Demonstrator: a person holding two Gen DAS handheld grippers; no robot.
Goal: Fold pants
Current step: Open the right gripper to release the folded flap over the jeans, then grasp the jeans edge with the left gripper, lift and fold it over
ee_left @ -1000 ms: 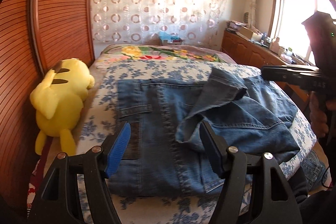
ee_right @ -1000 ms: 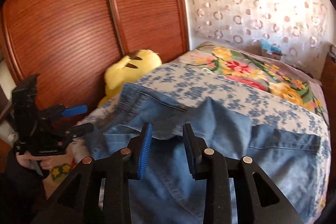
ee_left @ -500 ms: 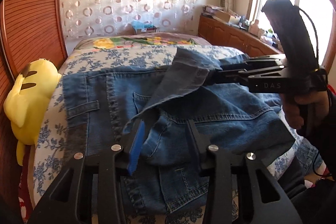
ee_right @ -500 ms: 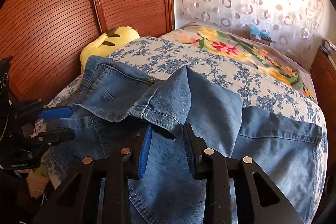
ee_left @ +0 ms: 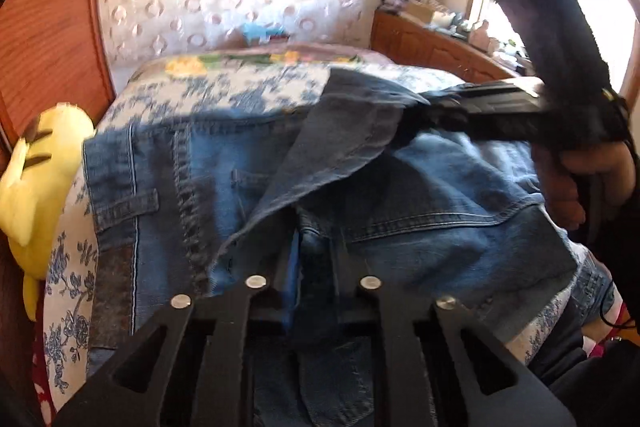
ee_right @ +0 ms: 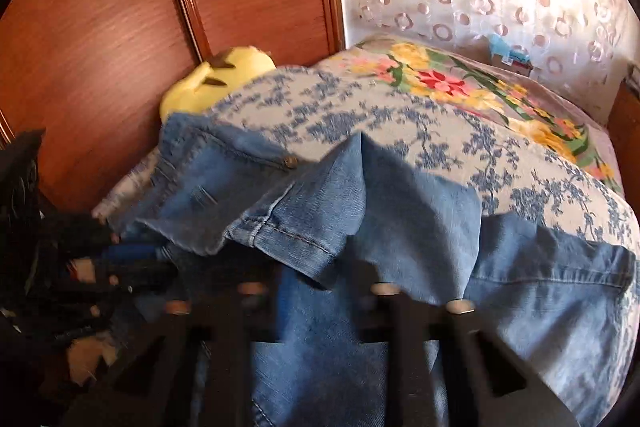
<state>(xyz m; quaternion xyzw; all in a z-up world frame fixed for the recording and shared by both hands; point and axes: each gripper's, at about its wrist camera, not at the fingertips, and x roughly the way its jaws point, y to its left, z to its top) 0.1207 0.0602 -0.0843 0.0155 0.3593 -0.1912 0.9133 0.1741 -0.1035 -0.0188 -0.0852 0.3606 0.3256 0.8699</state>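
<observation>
Both your claws have dropped onto the jeans [ee_left: 420,211] and narrowed since a second ago. Your left claw [ee_left: 316,267] is closing on a denim fold near the waistband, and your right claw [ee_right: 320,291] is closing on the raised leg hem. Those jeans lie across the blue-flowered bed [ee_right: 400,123], beside the yellow plush toy [ee_left: 36,183].

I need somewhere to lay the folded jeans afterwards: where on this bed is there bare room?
The blue-flowered sheet lies bare between the jeans and the bright floral blanket behind it; that blanket looks mostly free too. It is crowded near the wooden wardrobe, where the yellow plush toy sits, and in front, where both grippers are closing on denim.
</observation>
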